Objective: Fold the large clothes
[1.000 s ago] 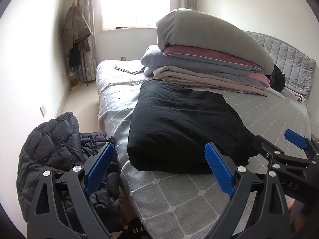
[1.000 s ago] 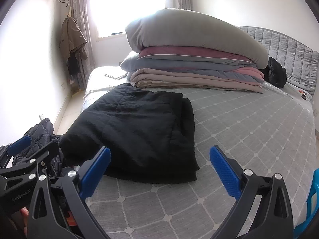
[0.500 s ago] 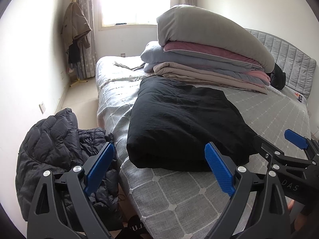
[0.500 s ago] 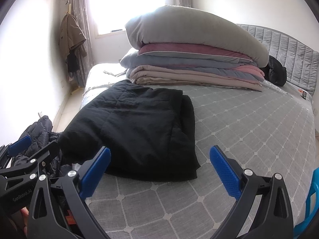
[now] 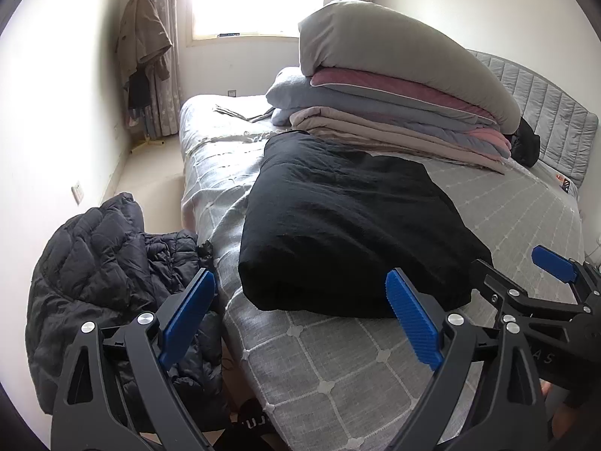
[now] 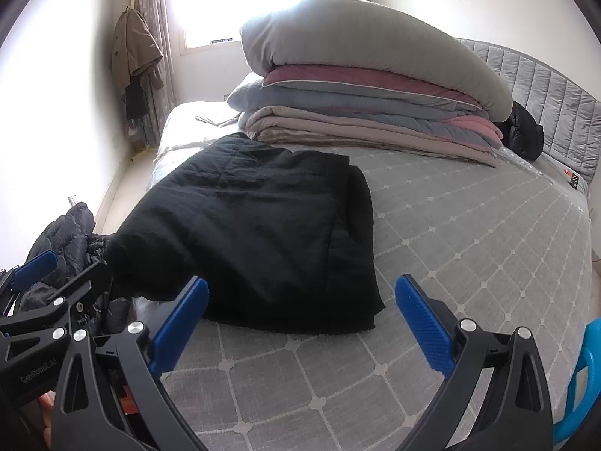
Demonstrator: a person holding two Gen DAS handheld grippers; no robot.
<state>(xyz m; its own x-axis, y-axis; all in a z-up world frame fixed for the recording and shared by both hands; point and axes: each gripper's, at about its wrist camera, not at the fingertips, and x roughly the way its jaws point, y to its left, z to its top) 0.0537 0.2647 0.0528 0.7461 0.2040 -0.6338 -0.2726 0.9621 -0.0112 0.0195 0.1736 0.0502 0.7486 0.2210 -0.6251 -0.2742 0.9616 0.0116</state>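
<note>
Both the left tongs [image 5: 300, 323] and right tongs [image 6: 300, 327] are gaping wide and empty, hovering at frame bottom; the folded black garment [image 5: 349, 233] is lying mid-frame on the bed [image 6: 469, 233], just beyond.

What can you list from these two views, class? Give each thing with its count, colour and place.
folded garment: one, black, near edge of bed
bed: one, grey checked cover
stacked bedding: one pile, grey, pink, blue-grey, beige, far side of bed
puffer jacket: one, dark, heaped beside bed
hanging coat: one, olive, by window
left hand-held gripper: open, empty
right hand-held gripper: open, empty
</note>
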